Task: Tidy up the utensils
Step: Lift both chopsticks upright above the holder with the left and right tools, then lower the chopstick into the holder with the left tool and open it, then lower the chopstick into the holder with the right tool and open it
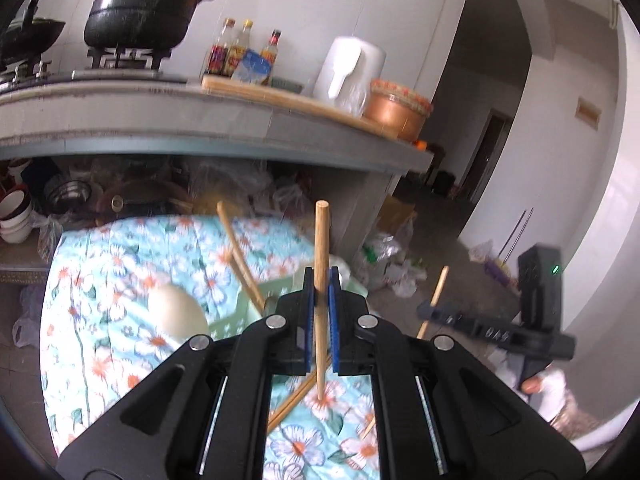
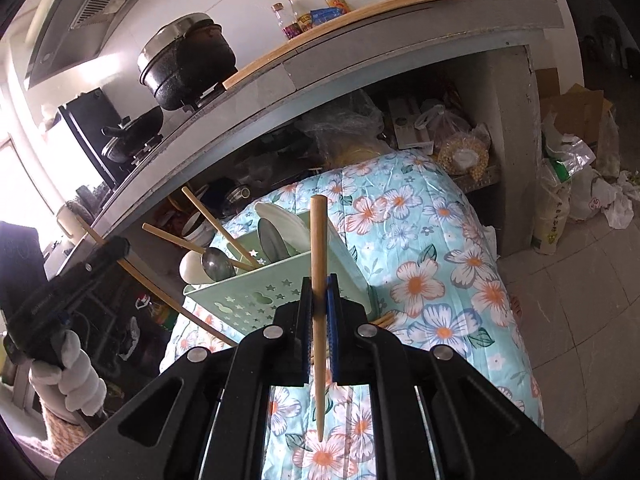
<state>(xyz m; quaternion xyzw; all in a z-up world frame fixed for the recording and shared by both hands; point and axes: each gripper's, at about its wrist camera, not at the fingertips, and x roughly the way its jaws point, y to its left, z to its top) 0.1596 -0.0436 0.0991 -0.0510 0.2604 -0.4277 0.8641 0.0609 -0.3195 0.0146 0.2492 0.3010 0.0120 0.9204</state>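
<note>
Holding one wooden chopstick apiece, both grippers hang above the flowered cloth (image 2: 440, 280) with the green utensil basket (image 2: 256, 292) just ahead. The left gripper (image 1: 321, 284) has its blue pads pinched on a chopstick (image 1: 321, 248) that stands nearly upright, blunt end up and thin tip down toward the cloth; the right gripper (image 2: 319, 292) is pressed on its own chopstick (image 2: 319, 240) in the same way, tip hanging below the jaws. In the right wrist view the basket sits on the cloth a little left of the gripper, already carrying a metal ladle (image 2: 218, 266), a white spoon (image 2: 191, 266), plates (image 2: 282, 226) in the far compartment and a few sticks leaning out to the left. Two loose chopsticks (image 1: 298, 398) lie on the cloth near the left gripper. The step in hand looks like carrying each stick over to the basket and dropping it tip first. To do it well, keep the stick vertical, bring the tip over an open compartment rather than the rim, lower until the tip is inside the wall, then release. Bringing the hands in one after the other would avoid the two sticks crossing, and steering clear of the leaning handles would keep the light basket from tipping.
</note>
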